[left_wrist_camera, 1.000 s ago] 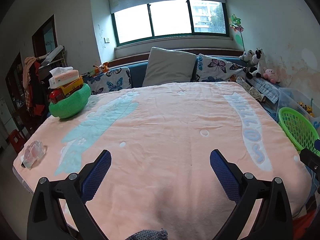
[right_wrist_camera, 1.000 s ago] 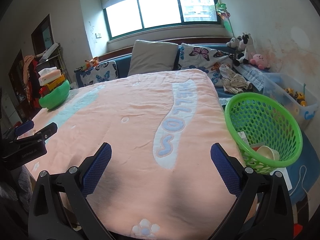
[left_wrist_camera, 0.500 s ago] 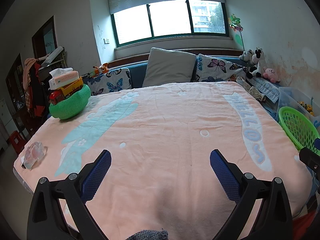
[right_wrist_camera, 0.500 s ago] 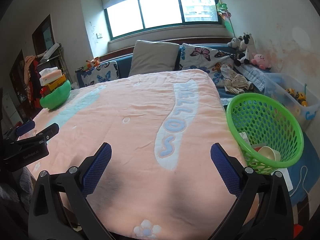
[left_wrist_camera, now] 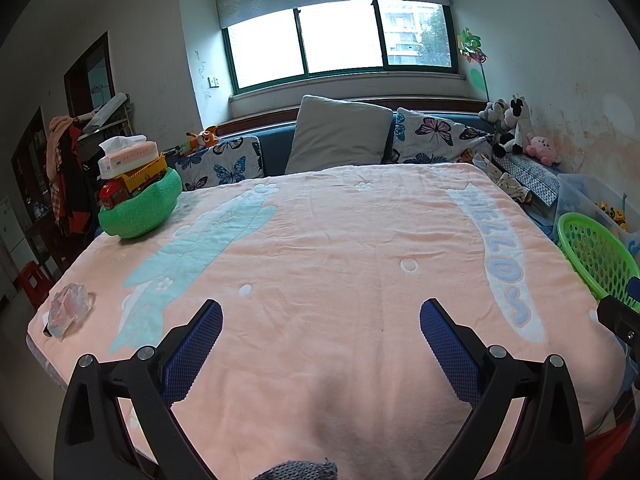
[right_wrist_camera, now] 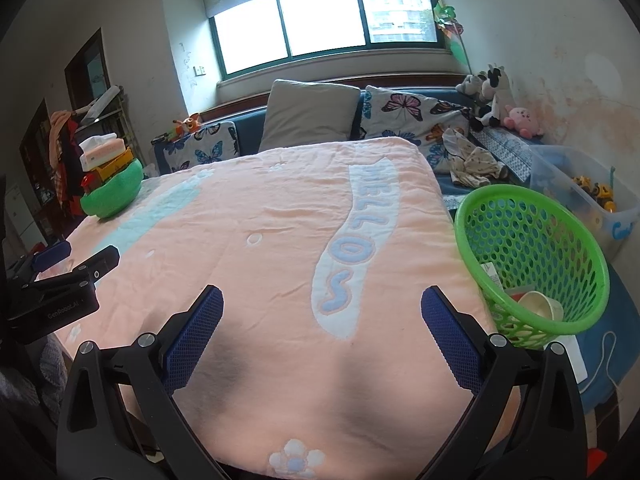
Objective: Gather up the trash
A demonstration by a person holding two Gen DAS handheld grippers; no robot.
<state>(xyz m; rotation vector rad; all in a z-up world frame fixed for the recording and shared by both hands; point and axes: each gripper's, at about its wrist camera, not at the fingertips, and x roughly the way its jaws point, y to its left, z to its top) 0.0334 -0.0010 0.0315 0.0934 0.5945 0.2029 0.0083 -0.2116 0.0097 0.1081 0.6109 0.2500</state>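
A crumpled clear plastic wrapper [left_wrist_camera: 67, 309] lies on the pink blanket [left_wrist_camera: 340, 248] near the bed's front left corner. My left gripper [left_wrist_camera: 320, 344] hovers open over the blanket's near edge, right of the wrapper, with nothing between its blue pads. A green mesh basket [right_wrist_camera: 532, 256] stands off the bed's right side, holding a paper cup [right_wrist_camera: 540, 306] and scraps. My right gripper [right_wrist_camera: 322, 340] is open and empty above the near edge of the blanket [right_wrist_camera: 280, 220], left of the basket. The basket's rim [left_wrist_camera: 592, 256] shows at the right of the left wrist view.
A green bowl-shaped cushion [left_wrist_camera: 138, 208] carrying a toy truck and a tissue box sits at the bed's far left. Pillows [left_wrist_camera: 340, 136] line the headboard, plush toys [left_wrist_camera: 516, 128] the right corner. A clear bin of toys [right_wrist_camera: 580, 196] stands behind the basket.
Both views have shifted slightly; the wrapper sits a little lower-left in the left wrist view, and the right gripper has drifted a little. Both grippers stay open.
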